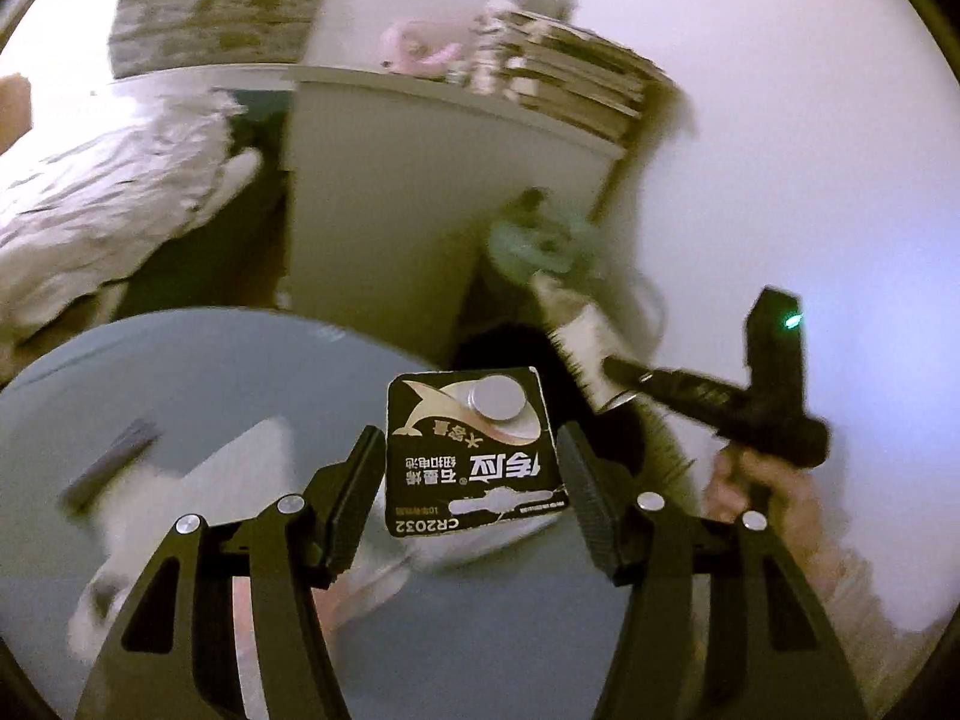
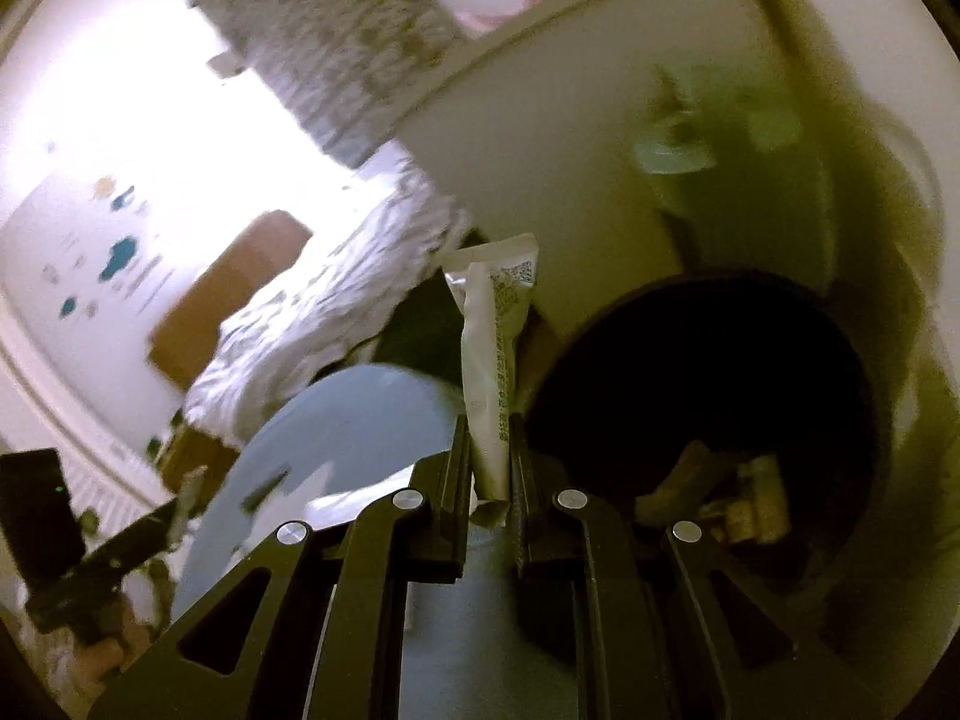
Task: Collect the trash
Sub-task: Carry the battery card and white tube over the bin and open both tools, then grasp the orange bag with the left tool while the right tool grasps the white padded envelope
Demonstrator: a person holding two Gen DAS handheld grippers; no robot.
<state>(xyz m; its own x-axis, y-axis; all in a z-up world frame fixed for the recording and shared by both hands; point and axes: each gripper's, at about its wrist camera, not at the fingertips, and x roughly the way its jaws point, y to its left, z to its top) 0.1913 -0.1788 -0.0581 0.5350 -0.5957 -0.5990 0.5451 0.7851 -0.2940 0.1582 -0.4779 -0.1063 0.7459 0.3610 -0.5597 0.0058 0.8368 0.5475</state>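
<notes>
My left gripper (image 1: 471,480) has its fingers against both edges of a black CR2032 coin battery card (image 1: 474,450), held above the round blue-grey table (image 1: 198,372). My right gripper (image 2: 489,474) is shut on a white squeezed tube (image 2: 492,360) that points up. The dark bin opening (image 2: 708,396) lies just right of the right gripper, with some trash inside. In the left wrist view the right gripper (image 1: 606,369) shows with the white tube (image 1: 576,330) over the dark bin (image 1: 516,348).
A white cabinet (image 1: 384,192) stands behind the table, with stacked books (image 1: 576,78) and a pink toy (image 1: 420,51) on top. A bed with patterned bedding (image 1: 102,204) is at left. White paper (image 1: 240,480) and a dark pen (image 1: 108,468) lie on the table.
</notes>
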